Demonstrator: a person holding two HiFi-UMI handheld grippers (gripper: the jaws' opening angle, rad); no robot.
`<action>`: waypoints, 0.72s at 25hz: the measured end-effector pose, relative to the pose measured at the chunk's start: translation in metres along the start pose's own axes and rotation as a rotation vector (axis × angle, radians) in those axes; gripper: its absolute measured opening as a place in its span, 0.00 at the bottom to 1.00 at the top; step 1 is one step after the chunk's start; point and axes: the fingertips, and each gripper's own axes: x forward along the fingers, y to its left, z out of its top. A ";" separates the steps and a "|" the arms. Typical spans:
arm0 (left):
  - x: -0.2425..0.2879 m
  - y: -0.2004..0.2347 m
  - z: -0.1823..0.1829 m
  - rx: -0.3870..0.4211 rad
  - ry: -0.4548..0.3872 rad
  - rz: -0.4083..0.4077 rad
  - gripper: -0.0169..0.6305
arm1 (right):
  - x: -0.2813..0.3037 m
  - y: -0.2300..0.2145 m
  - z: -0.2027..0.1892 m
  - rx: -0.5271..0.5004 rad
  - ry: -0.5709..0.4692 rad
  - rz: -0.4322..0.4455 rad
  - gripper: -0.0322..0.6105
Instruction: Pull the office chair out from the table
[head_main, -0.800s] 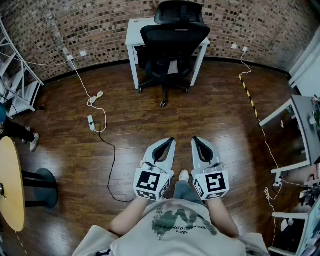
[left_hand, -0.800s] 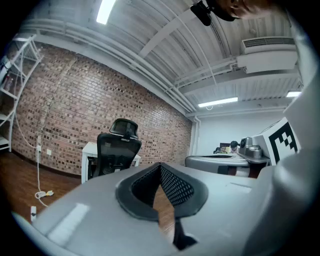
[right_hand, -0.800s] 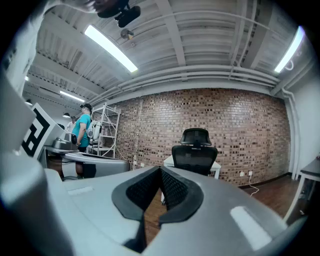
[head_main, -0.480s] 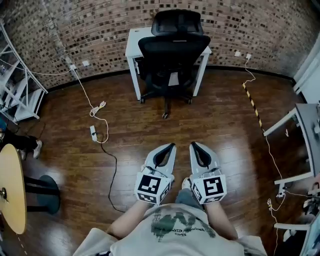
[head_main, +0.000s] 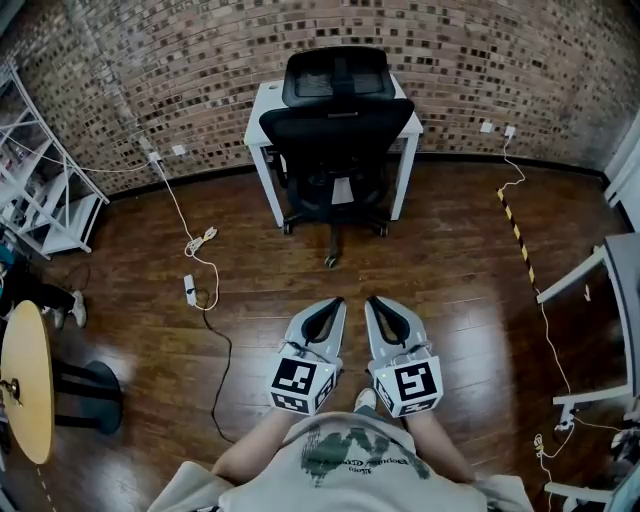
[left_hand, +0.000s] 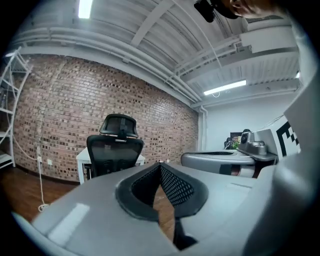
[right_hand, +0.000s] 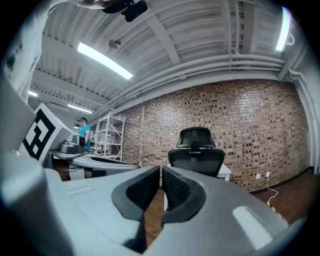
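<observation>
A black office chair (head_main: 337, 130) with a mesh back and headrest stands pushed in under a small white table (head_main: 262, 108) against the brick wall. It also shows ahead as the chair (left_hand: 115, 148) in the left gripper view and the chair (right_hand: 196, 152) in the right gripper view. My left gripper (head_main: 341, 301) and right gripper (head_main: 370, 300) are held side by side in front of my body, well short of the chair. Both are shut with nothing between the jaws, their tips pointing toward the chair.
A white power strip (head_main: 189, 290) and cables trail across the wooden floor at the left. A round wooden table (head_main: 25, 390) stands at the lower left, white shelving (head_main: 45, 190) at the left wall, a grey desk (head_main: 620, 290) at the right. A person (right_hand: 83, 134) stands far left.
The chair and table have come nearer and lower in the head view. Both grippers stay shut side by side and have drawn slightly closer together.
</observation>
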 end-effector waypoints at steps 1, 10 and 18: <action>0.009 0.000 0.001 0.007 0.002 0.013 0.05 | 0.002 -0.009 0.000 0.003 -0.005 0.010 0.05; 0.066 0.001 0.018 0.111 0.009 0.120 0.05 | 0.020 -0.076 0.005 0.030 -0.040 0.062 0.05; 0.109 0.018 0.016 0.069 0.008 0.132 0.05 | 0.053 -0.111 0.002 -0.001 -0.028 0.079 0.05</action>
